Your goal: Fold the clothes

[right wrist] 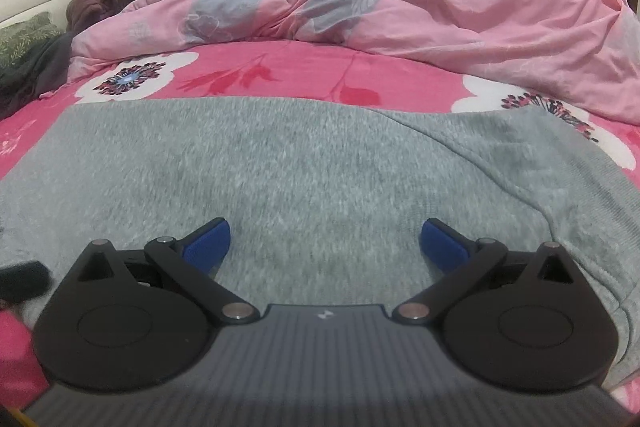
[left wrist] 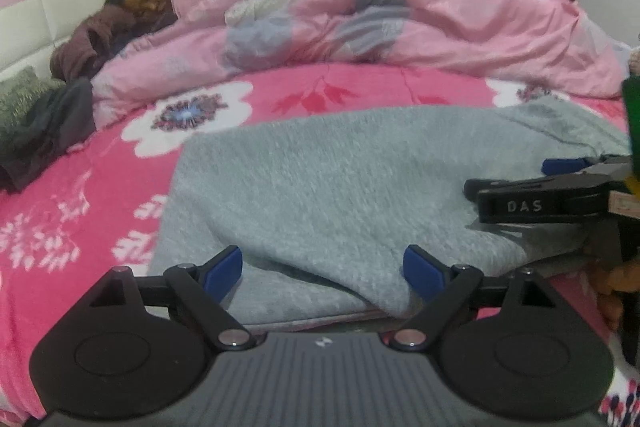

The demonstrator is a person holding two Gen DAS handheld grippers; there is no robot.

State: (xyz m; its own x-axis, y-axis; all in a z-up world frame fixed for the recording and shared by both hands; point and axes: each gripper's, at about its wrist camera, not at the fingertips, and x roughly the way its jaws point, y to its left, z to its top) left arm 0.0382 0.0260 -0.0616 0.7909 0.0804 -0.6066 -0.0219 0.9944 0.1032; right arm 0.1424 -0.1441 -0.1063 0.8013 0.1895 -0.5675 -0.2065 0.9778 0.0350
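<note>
A bed fills both views, its bright pink floral blanket (right wrist: 304, 75) running from nine o'clock to three o'clock, with a rumpled pale pink duvet (right wrist: 460, 19) heaped across the top from eleven to two o'clock and a person lying under it at ten o'clock. A dark garment (left wrist: 52, 131) sits bunched at nine o'clock in the left wrist view. The task's thing, a grey knit sweater (right wrist: 280, 167), lies spread on the blanket at the centre, its body fairly flat; a sleeve or side panel seems already laid over toward two o'clock, leaving a diagonal seam, and in the left wrist view the near edge at six o'clock rides up in a loose hump. The fold looks only begun: the remaining side and the lengthwise doubling are, by my judgement, still to do. The left gripper (left wrist: 322, 273) hangs over that near edge, jaws spread wide, gripping nothing. The right gripper (right wrist: 325, 247) hovers above the sweater's middle, likewise spread and empty.
</note>
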